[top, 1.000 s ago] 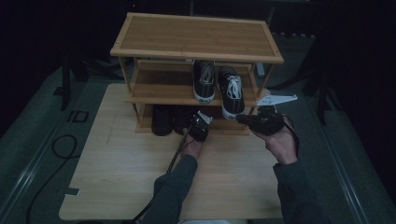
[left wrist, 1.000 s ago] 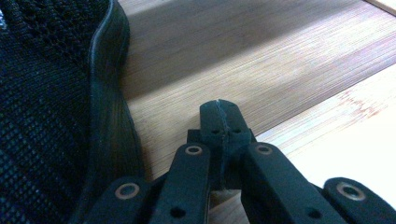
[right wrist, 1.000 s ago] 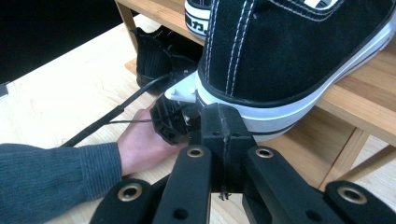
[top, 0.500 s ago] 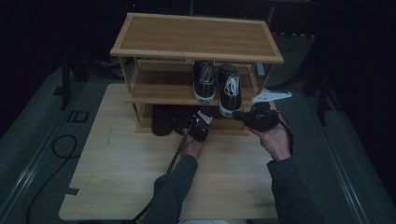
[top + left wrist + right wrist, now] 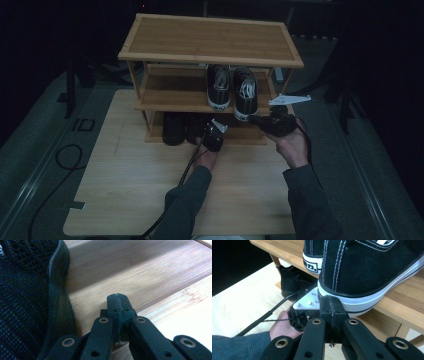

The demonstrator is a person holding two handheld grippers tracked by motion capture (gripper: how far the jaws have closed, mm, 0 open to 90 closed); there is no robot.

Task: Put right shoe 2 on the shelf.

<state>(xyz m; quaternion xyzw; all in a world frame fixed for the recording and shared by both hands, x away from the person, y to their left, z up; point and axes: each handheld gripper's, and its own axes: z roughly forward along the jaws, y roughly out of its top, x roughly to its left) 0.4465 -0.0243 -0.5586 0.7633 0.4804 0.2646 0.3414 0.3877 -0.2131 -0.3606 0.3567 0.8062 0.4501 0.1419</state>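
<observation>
Since a second ago, the right tongs [image 5: 254, 119] have moved in toward the shoe rack [image 5: 210, 39], their jaws pressed together on nothing just below the toe of the right-hand black sneaker [image 5: 244, 93] on the rack's middle shelf. Lower, at the rack's bottom shelf, the left tongs [image 5: 117, 300] are likewise closed and empty, just beside a black mesh shoe [image 5: 27, 295].

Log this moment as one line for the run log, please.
left gripper: shut, empty, beside black mesh shoe | right gripper: shut, at heel of right canvas sneaker | rack
</observation>
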